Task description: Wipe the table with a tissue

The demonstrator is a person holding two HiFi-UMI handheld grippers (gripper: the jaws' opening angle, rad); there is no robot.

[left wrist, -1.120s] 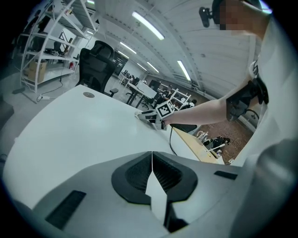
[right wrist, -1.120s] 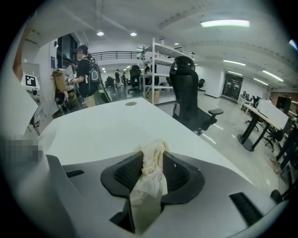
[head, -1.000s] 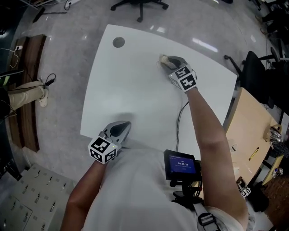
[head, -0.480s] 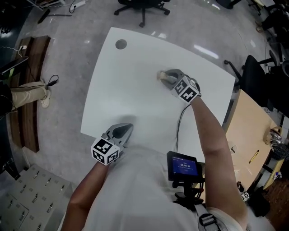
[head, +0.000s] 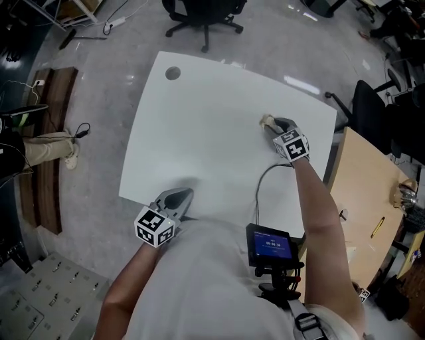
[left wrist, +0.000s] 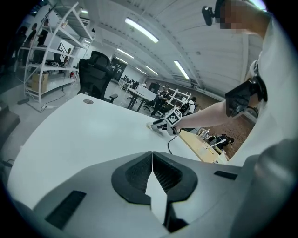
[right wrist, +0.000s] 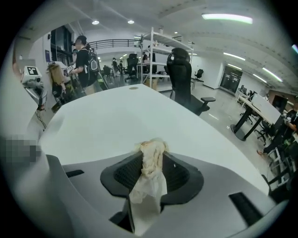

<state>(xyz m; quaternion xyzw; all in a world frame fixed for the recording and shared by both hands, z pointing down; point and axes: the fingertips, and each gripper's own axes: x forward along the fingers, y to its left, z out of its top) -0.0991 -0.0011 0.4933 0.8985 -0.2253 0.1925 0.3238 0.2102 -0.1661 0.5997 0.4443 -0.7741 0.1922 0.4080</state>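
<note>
A crumpled, stained tissue [head: 267,121] rests on the white table [head: 199,133] near its right edge. My right gripper [head: 273,124] is shut on it. In the right gripper view the tissue [right wrist: 151,163] fills the gap between the jaws and sticks out past my right gripper's tips [right wrist: 152,153] onto the table [right wrist: 107,116]. My left gripper [head: 182,193] hovers at the table's near edge, shut and empty. In the left gripper view the left gripper [left wrist: 152,155] has its jaws together, and the right gripper [left wrist: 160,125] shows far across the table [left wrist: 84,130].
A round cable hole [head: 172,73] sits in the table's far left corner. A black cable [head: 259,186] trails over the table's near right part. An office chair [head: 199,13] stands beyond the far edge, a wooden desk [head: 365,192] to the right, and a person's leg [head: 40,149] at left.
My right gripper has slid the tissue to the right across the table, toward its right edge. The left gripper has stayed at the near edge.
</note>
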